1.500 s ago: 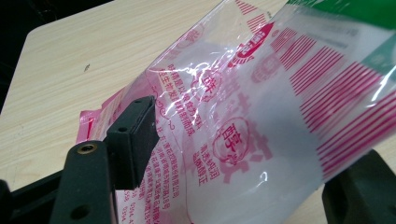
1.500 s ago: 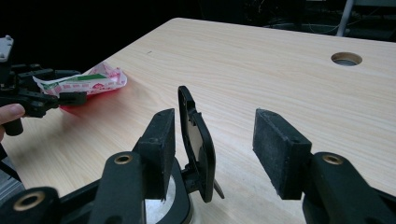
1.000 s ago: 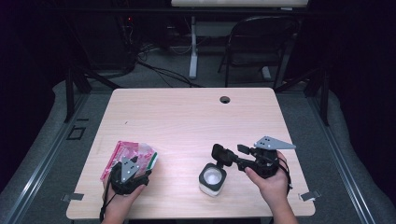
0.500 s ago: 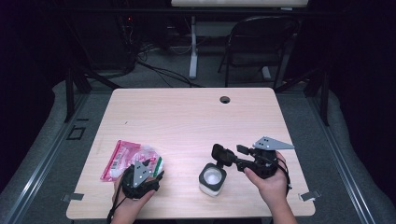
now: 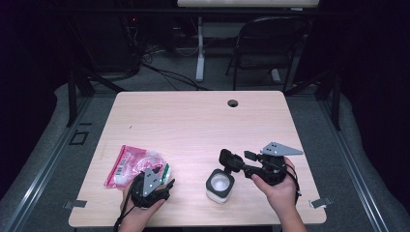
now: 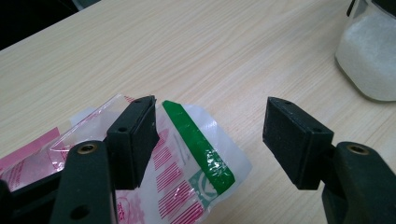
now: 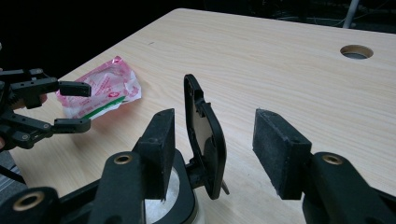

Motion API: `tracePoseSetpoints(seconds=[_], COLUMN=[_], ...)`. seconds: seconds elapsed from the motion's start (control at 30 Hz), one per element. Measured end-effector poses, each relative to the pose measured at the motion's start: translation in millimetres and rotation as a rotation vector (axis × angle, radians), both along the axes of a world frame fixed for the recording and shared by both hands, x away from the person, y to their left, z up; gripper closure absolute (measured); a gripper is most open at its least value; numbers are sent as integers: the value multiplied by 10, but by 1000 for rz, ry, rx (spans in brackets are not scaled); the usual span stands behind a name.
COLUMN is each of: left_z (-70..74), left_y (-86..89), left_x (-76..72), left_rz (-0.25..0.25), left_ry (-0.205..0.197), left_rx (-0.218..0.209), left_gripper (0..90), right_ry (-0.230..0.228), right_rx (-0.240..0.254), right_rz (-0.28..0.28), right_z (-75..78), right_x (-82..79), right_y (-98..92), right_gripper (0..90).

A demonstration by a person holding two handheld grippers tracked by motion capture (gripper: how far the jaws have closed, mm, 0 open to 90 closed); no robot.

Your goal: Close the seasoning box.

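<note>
High view: I see my left gripper point(image 5: 162, 186) near the front left of the surface point(image 5: 193, 125), jaws spread wide and grasping nothing. Left gripper view confirms this: one jaw hangs over the pink-and-green plastic packet point(image 6: 187, 154), the other over bare wood; whether the first jaw touches the packet I cannot tell. The packet lies flat by the front left edge. My right gripper point(image 7: 212, 149) is also released, its jaws standing apart on either side of the raised black flip lid point(image 7: 205, 140) of the white jar point(image 5: 220, 186), not pressing it.
</note>
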State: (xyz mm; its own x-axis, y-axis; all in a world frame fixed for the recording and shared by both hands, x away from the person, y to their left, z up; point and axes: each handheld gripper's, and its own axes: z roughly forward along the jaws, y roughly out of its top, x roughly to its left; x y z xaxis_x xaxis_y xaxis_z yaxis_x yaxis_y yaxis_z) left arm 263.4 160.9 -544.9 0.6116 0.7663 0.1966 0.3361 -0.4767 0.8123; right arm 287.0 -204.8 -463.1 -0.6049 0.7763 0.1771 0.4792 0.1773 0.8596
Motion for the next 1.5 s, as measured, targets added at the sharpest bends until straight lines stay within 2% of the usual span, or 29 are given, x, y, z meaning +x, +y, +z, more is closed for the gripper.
tracePoseSetpoints(seconds=[0.3,0.93,1.17,1.5], left_z=[45,50,65,58], left_y=[-6,-40,-46,-66], left_x=[-24,-61,-80,-101], left_rz=[-7,-23,-25,-37], left_ry=[-17,-16,-24,-28], left_rx=[7,8,9,24], left_gripper=[354,354,355,355], right_ry=[4,19,25,38], right_rx=[-13,-20,-23,-58], right_rz=[12,7,11,-8], right_z=[-24,-77,-100,-163], right_x=[1,22,35,75], right_y=[43,53,71,100], right_gripper=[489,495,527,642])
